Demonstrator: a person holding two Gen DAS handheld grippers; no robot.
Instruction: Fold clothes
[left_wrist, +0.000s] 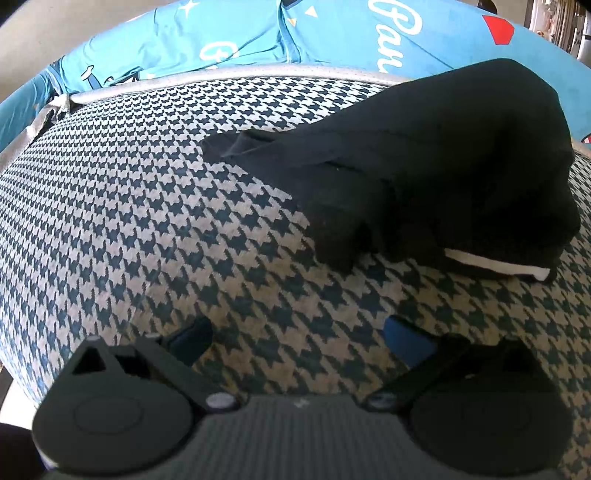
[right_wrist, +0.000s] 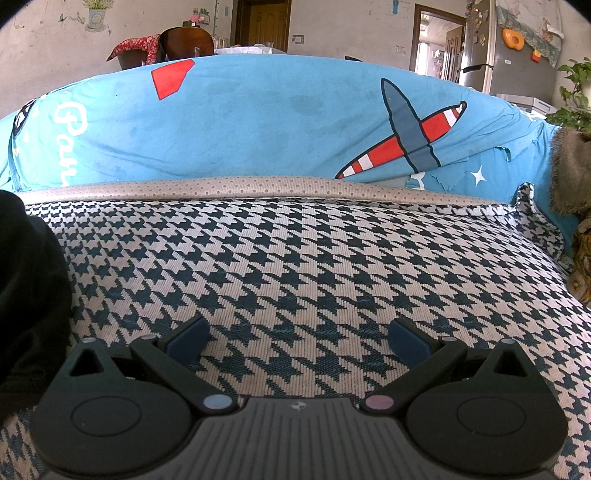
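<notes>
A black garment (left_wrist: 436, 162) lies bunched on the houndstooth sofa seat (left_wrist: 147, 221), at the upper right of the left wrist view, with a white strip (left_wrist: 495, 264) showing at its near edge. My left gripper (left_wrist: 299, 338) is open, hovering over bare seat a short way in front of the garment. In the right wrist view the same black garment (right_wrist: 26, 295) fills the left edge. My right gripper (right_wrist: 297, 338) is open above the seat cover (right_wrist: 332, 258), to the right of the garment, with nothing between its blue pads (right_wrist: 186, 341).
A blue cartoon-print cover (right_wrist: 258, 122) drapes the sofa back behind the seat. A beige dotted trim (right_wrist: 240, 186) runs along the seat's rear edge. A furry brown item (right_wrist: 570, 173) sits at the far right. A fridge (right_wrist: 513, 55), doorways and a plant stand beyond.
</notes>
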